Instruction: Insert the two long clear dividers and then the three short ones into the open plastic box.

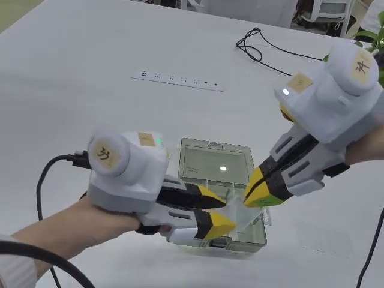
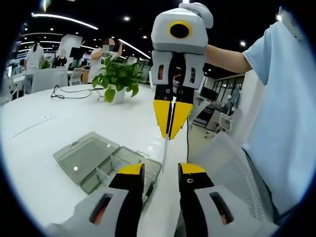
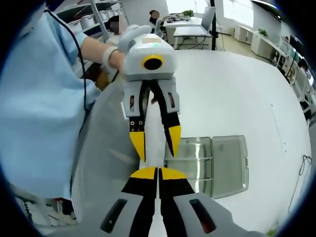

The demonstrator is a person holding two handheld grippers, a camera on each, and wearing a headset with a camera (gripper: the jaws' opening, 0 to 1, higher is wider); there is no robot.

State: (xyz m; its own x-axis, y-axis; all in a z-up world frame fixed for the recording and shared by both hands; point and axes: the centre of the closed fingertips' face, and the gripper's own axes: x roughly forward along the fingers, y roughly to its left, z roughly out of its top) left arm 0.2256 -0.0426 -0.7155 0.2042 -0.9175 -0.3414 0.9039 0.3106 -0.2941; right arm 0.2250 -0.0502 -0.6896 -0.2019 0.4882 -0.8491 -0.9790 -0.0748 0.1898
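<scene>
The right gripper (image 1: 253,198) has its yellow-tipped fingers (image 3: 147,174) pressed together on a thin clear divider (image 1: 245,211). The divider is a flat, glassy sheet held in the air just above the plastic box (image 1: 252,243). The left gripper (image 1: 228,212) faces the right one tip to tip, its fingers (image 2: 131,170) apart on either side of the sheet's edge. Whether they touch it I cannot tell. The box is a shallow rectangular tray of transparent plastic with rounded corners. Its hinged lid (image 1: 216,163) lies open and flat behind it on the smooth white surface (image 1: 90,72).

The head view gives the divider as a pale, blurred patch between the two tips. The left gripper view shows it edge-on (hardly more than a bright line), dropping from the right gripper's closed tips toward the gap between its own fingers. The right gripper view looks down on the tray, where thin lines cross the compartment; whether they are seated dividers is unclear.

A white power strip (image 1: 177,80) and a looped black cable (image 1: 258,48) lie well apart from the box. A potted plant (image 2: 116,81) stands farther off. In the head view the left gripper's body hides the tray's near-left corner.
</scene>
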